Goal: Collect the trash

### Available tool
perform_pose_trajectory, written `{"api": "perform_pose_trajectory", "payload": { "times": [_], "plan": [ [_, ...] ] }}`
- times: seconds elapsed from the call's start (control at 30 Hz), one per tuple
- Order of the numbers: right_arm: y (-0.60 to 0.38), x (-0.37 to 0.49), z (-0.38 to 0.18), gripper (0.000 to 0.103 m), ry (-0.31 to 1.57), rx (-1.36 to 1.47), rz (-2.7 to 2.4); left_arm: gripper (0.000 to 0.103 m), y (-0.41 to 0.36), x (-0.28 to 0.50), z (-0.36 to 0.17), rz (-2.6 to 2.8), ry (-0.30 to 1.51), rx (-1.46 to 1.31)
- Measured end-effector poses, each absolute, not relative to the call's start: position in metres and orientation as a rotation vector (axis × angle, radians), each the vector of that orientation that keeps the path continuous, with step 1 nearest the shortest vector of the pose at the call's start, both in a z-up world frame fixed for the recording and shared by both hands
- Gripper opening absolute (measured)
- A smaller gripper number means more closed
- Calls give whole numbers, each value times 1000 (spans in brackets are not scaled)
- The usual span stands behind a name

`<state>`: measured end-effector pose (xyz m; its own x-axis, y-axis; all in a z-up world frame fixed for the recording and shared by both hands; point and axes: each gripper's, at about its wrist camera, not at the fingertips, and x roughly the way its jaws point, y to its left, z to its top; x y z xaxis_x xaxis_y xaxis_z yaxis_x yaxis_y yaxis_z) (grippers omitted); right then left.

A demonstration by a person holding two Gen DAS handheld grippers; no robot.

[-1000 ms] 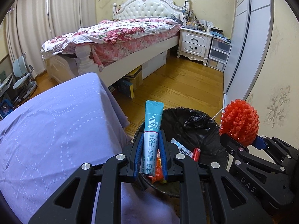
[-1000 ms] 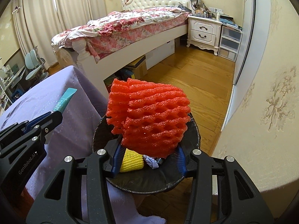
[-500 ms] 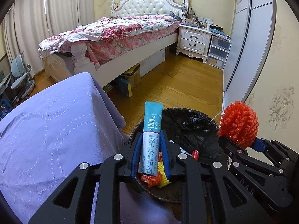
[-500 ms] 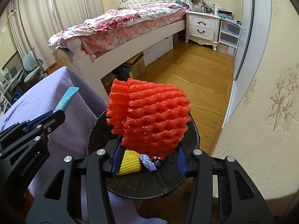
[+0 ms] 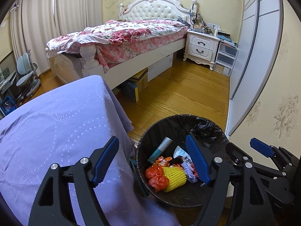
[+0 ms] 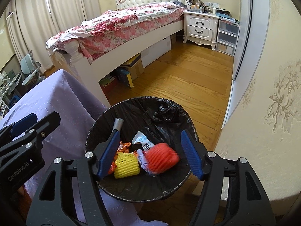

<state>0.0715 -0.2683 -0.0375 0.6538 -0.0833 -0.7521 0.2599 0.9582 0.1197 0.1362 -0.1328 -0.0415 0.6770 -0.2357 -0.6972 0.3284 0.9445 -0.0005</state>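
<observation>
A black-lined trash bin point(image 5: 143, 145) point(image 6: 94, 128) stands on the floor beside the purple-covered table. My left gripper point(image 5: 152, 150) is open and empty above the bin's left rim. The teal tube point(image 5: 160, 149) point(image 6: 118, 124) lies inside against the bin's wall. My right gripper point(image 6: 150, 148) is open and empty above the bin; it also shows in the left wrist view point(image 5: 225, 146). The red foam net point(image 6: 162, 158), blurred, is in the bin beside a yellow foam net point(image 6: 127, 164) point(image 5: 174, 179), orange wrappers point(image 5: 156, 177) and white packets point(image 6: 141, 139).
The purple tablecloth point(image 5: 56, 128) point(image 6: 56, 101) fills the left. A bed point(image 5: 122, 37) with boxes under it stands beyond, a nightstand point(image 5: 202, 47) at the back. Wood floor point(image 5: 178, 94) lies ahead, a wall and sliding door point(image 5: 254, 66) close on the right.
Both grippers have opened. The teal tube dropped from the left gripper into the bin, and the red foam net dropped from the right gripper into the bin.
</observation>
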Motion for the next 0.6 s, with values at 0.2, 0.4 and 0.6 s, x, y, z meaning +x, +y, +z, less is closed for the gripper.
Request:
{"api": "perform_pose_trajectory", "payload": {
  "times": [0.2, 0.4, 0.6],
  "plan": [
    [-269, 69, -35, 70, 826, 223, -206, 77, -125, 137, -40, -285, 761, 126],
    [-268, 66, -31, 77, 819, 223, -225, 79, -116, 133, -34, -253, 737, 131],
    [-265, 59, -23, 83, 799, 205, -246, 82, -107, 124, -28, -227, 718, 132]
  ]
}}
